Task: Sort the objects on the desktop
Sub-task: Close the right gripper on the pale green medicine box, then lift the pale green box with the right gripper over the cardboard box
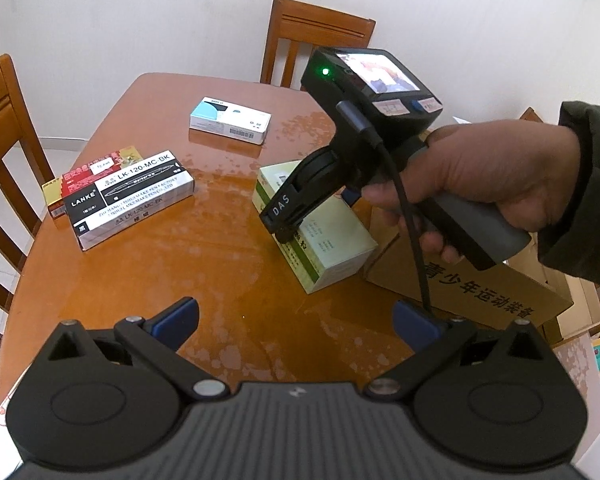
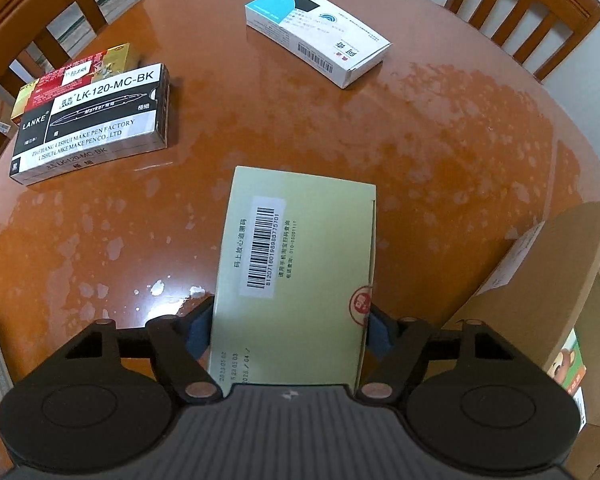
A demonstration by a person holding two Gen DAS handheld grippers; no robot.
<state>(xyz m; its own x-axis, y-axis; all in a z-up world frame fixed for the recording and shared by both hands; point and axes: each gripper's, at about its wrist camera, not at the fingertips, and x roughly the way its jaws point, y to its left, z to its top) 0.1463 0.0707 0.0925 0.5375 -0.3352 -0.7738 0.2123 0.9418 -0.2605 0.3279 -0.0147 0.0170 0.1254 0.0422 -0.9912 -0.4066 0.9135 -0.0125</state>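
A: Both blue pads of the right gripper point(image 2: 288, 330) press on the long sides of the green box point(image 2: 296, 264), one on each side, so it is pinching that box from above. It sits on the table point(image 2: 420, 152) near the front edge, just beside the carton point(image 2: 540, 264).

B: And the left gripper point(image 1: 296, 320)?

A: Spread wide, nothing between its pads, hanging over bare table short of the green box.

B: How far along does the sorting look?

A: Early, probably. The carton seems the likely bin, though that is a guess. A box with a bear printed on it point(image 2: 568, 364) shows inside, so perhaps one item is already in. The green box looks gripped but whether it is off the table yet cannot be told.

B: What is left?

A: Three boxes besides the green one: the black marker box point(image 2: 92, 120), a red box point(image 2: 76, 72) touching its far side, perhaps partly under it, and a white-and-blue box point(image 2: 320, 36) well apart at the far side.

B: So four boxes on the table, one carton?

A: Yes, plus two grippers and three chairs around the table.
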